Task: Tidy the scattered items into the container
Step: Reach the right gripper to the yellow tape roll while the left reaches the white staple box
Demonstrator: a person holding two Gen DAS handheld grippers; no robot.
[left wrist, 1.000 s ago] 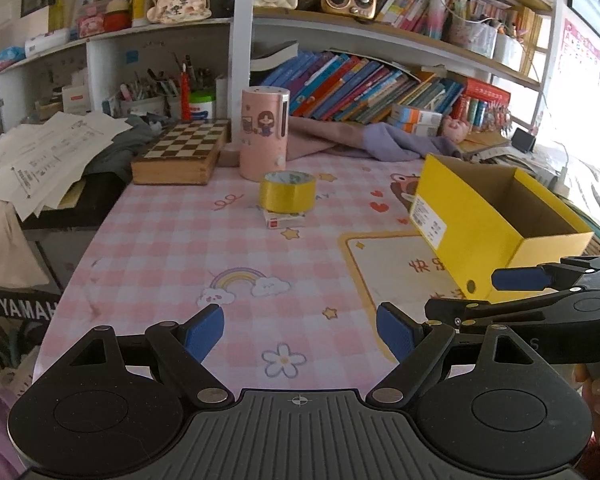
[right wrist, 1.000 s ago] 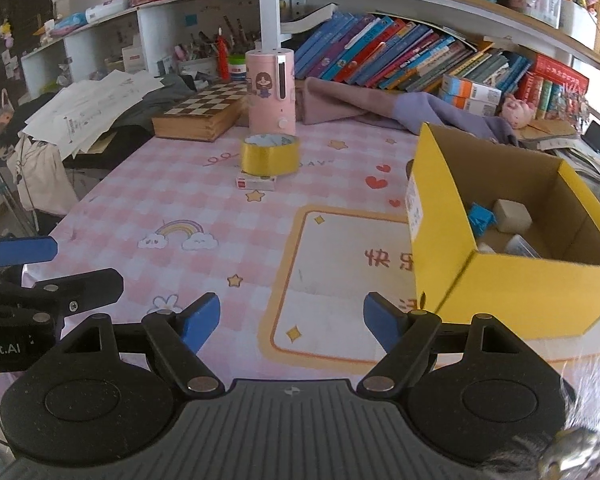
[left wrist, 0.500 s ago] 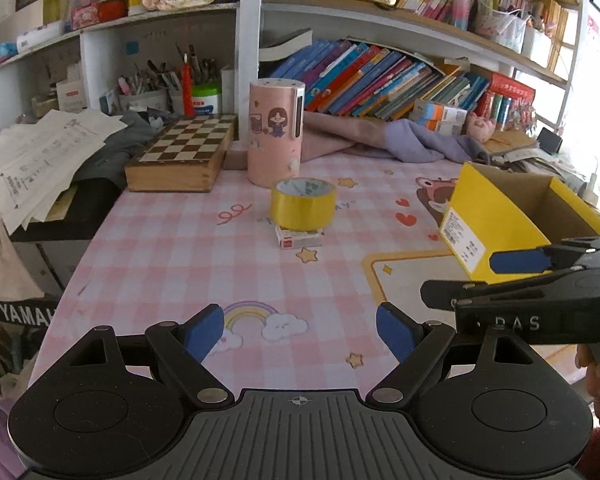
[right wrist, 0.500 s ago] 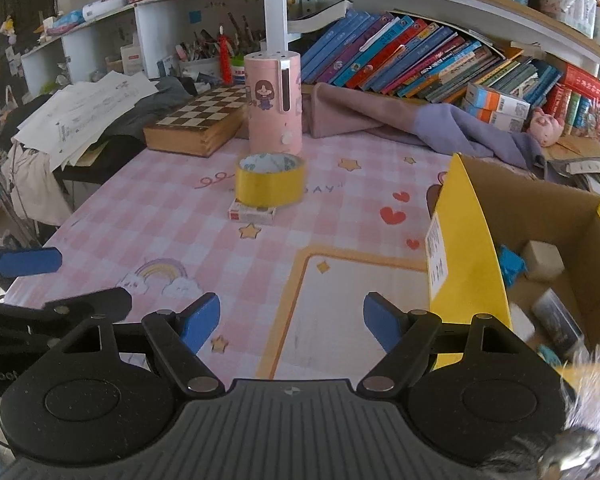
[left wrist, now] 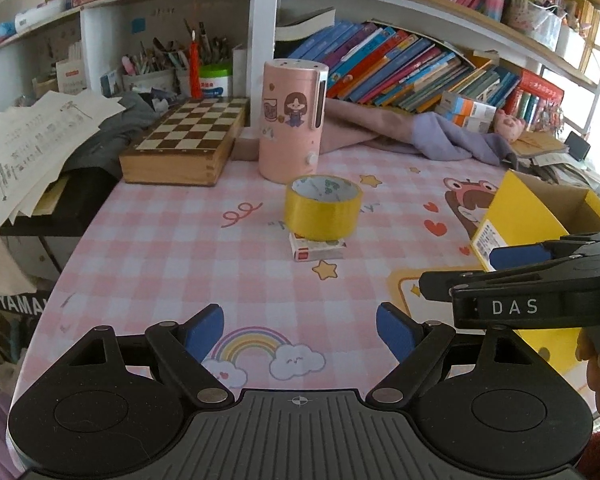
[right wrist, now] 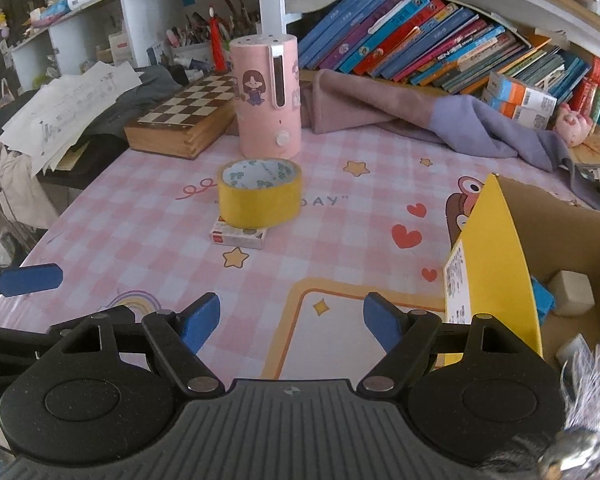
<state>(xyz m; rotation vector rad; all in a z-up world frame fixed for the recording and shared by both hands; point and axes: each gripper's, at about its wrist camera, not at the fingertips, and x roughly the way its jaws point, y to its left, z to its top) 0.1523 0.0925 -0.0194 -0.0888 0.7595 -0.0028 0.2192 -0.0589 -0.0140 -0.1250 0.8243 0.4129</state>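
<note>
A yellow tape roll [left wrist: 323, 207] [right wrist: 260, 193] rests on a small white and red card box [left wrist: 317, 248] [right wrist: 238, 236] in the middle of the pink checked table. To the right stands the yellow cardboard box [left wrist: 516, 220] [right wrist: 488, 264], with a blue piece [right wrist: 542, 300] and a white block [right wrist: 572, 293] inside. My left gripper [left wrist: 300, 330] hovers open and empty over the near table, short of the tape. My right gripper [right wrist: 292, 322] is open and empty too, just left of the box. The right gripper [left wrist: 452, 276] also reaches into the left wrist view from the right.
A pink cylinder with a cartoon girl [left wrist: 291, 120] [right wrist: 267, 96] stands behind the tape. A wooden chess box [left wrist: 188, 140] [right wrist: 184, 120] lies at the back left, folded cloth [left wrist: 412, 132] at the back right. Loose papers [left wrist: 28, 148] overhang the left edge. Bookshelves rise behind.
Both grippers have moved forward over the table toward the tape roll, which looks larger and nearer. The yellow box has slid toward the right edge of both views. The jaws kept their width.
</note>
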